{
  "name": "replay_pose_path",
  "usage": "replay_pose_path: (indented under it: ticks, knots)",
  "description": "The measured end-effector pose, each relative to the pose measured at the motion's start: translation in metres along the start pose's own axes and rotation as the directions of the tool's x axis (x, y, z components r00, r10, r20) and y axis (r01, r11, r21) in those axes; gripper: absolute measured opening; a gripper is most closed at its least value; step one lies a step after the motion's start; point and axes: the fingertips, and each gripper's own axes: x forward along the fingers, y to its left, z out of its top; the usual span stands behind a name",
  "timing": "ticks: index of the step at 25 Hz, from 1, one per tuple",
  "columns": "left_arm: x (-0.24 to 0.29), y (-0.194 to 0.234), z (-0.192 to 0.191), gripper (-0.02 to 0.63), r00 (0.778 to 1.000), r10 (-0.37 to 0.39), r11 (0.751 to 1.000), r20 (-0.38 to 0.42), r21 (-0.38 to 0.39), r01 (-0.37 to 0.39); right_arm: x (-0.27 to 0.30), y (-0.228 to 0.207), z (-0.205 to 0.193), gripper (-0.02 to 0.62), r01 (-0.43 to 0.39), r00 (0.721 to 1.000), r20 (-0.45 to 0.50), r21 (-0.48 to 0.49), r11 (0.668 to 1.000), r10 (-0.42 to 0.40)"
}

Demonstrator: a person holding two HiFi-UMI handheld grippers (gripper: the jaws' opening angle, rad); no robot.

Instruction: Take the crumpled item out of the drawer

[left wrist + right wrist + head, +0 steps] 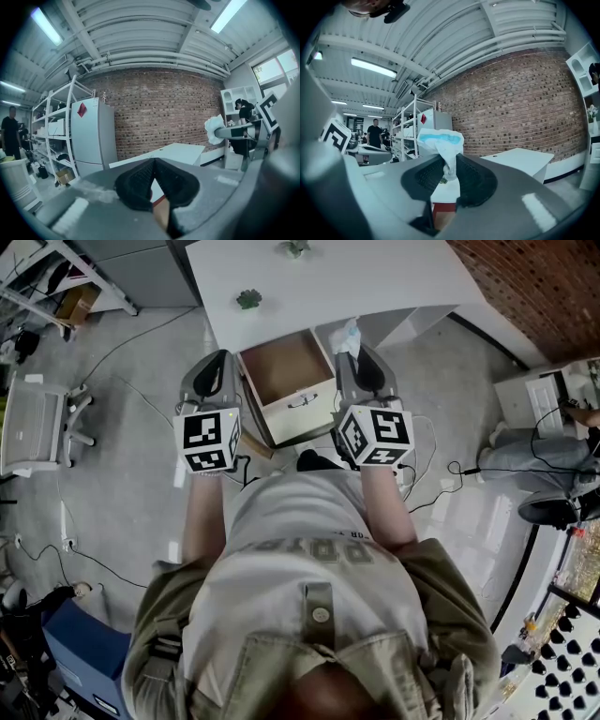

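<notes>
Pinching only a thin lower fold of the crumpled item (442, 140), the right gripper (446, 165) holds it lifted out of the open drawer (281, 367), about over its right edge. Such a light wad could tear or slip free and drop back inside. The left gripper (154, 165) is closed on nothing, offering no backup.

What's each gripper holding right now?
Left gripper: closed, empty.
Right gripper: closed on the crumpled item.
</notes>
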Motion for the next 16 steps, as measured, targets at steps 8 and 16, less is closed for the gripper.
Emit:
replay_pose_path:
  ticks: [8, 16]
  knots:
    - [0.0016, 0.0007, -0.0009, 0.008, 1.0, 0.003, 1.0, -0.004, -0.006, -0.003, 0.0015, 0.0072, 0.0006, 0.08, -0.029, 1.0, 0.002, -0.022, 0.999, 0.03]
    - [0.0037, 0.0017, -0.0023, 0.008, 1.0, 0.002, 1.0, -0.009, -0.009, -0.002, 0.003, 0.003, 0.0018, 0.08, -0.019, 1.0, 0.006, -0.018, 1.0, 0.019]
